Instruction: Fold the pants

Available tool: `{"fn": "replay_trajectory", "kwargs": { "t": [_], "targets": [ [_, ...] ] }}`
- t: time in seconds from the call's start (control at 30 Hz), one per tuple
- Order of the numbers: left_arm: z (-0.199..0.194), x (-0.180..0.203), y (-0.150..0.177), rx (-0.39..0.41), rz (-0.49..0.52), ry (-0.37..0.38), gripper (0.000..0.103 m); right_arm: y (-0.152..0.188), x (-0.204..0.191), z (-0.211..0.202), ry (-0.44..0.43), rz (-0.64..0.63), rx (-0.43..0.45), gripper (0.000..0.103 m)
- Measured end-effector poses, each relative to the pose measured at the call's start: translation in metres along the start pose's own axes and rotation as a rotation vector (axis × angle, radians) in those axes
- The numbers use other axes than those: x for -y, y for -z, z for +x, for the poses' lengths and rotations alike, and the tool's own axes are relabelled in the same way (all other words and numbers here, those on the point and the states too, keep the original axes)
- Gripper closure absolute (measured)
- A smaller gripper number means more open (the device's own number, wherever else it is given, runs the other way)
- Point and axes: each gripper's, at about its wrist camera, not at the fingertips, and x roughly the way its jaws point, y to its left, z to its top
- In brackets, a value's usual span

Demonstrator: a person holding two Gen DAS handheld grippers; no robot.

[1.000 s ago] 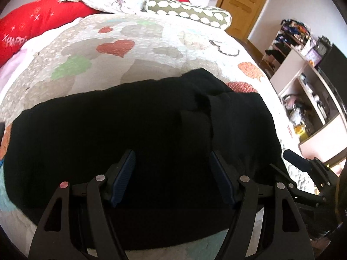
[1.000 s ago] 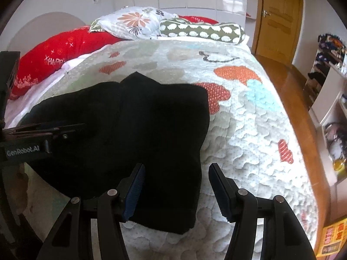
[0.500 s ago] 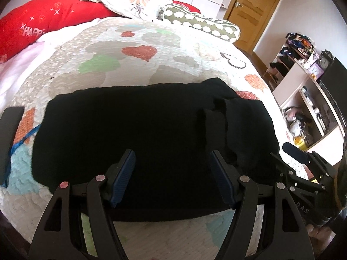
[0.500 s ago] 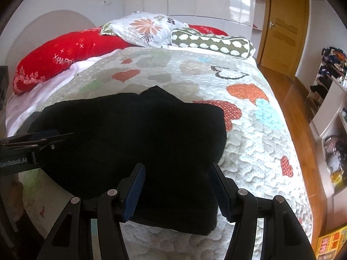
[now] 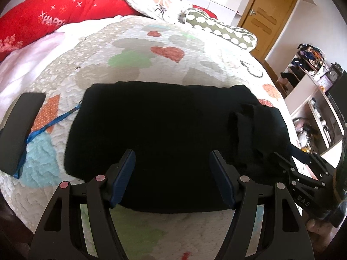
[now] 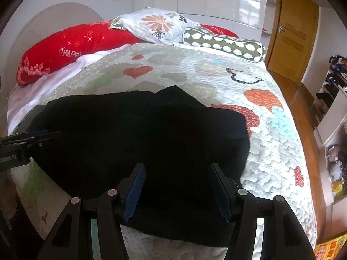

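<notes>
A bedroom, with a bed under a quilt (image 5: 164, 69) patterned in hearts, carries the work. The black pants (image 5: 164, 130) lie flat on the near part of that quilt as a broad folded slab, its long axis running across the bed from left to right, with a thicker, bunched layer at its right end. The left tongs (image 5: 172, 175) hang just above the slab's near edge around its middle, blue-padded fingers spread wide with nothing between them. The right tongs (image 6: 176, 191) sit over the slab's right portion, likewise wide open and empty, the near hem passing under them. Since both tongs face the long near edge squarely, a further fold would likely turn on taking 1 short end across; the right tongs are nearer the bulky end, the left tongs nearer the flat one. Beyond the pants, 1 dark flat object (image 5: 19, 130) with a blue strap rests left of them, and pillows (image 6: 156, 25) lie at the quilt's far end.
</notes>
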Motion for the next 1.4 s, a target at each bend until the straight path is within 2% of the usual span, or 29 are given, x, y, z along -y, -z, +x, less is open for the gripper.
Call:
{"fn": "replay_trajectory", "kwargs": {
  "t": [0.17,0.4,0.53,0.67,0.8,1.17,1.4],
  "targets": [
    [-0.011,-0.007,0.003,0.013,-0.012,0.026,0.032,0.0,-0.006,0.015,-0.009,-0.009,-0.029,0.044],
    [-0.033,-0.017,0.004,0.058,-0.015,0.007,0.032,-0.001,-0.008,0.016,-0.009,-0.014,-0.039,0.044],
    [-0.041,-0.026,0.007,0.07,-0.026,-0.064,0.032,-0.006,-0.009,0.008,-0.019,-0.016,-0.017,0.044],
    [-0.042,-0.036,0.012,0.065,-0.039,-0.117,0.032,-0.004,-0.016,0.021,-0.018,-0.035,-0.064,0.044],
    [-0.044,-0.043,0.016,0.079,-0.037,-0.177,0.032,-0.004,-0.017,0.02,-0.011,-0.022,-0.059,0.044],
    [-0.046,-0.048,0.024,0.102,-0.03,-0.264,0.032,-0.017,-0.035,0.005,-0.071,-0.051,-0.022,0.044],
    [-0.045,-0.054,0.027,0.094,-0.044,-0.268,0.032,-0.018,-0.053,0.01,-0.088,-0.091,-0.032,0.044]
  ]
}}
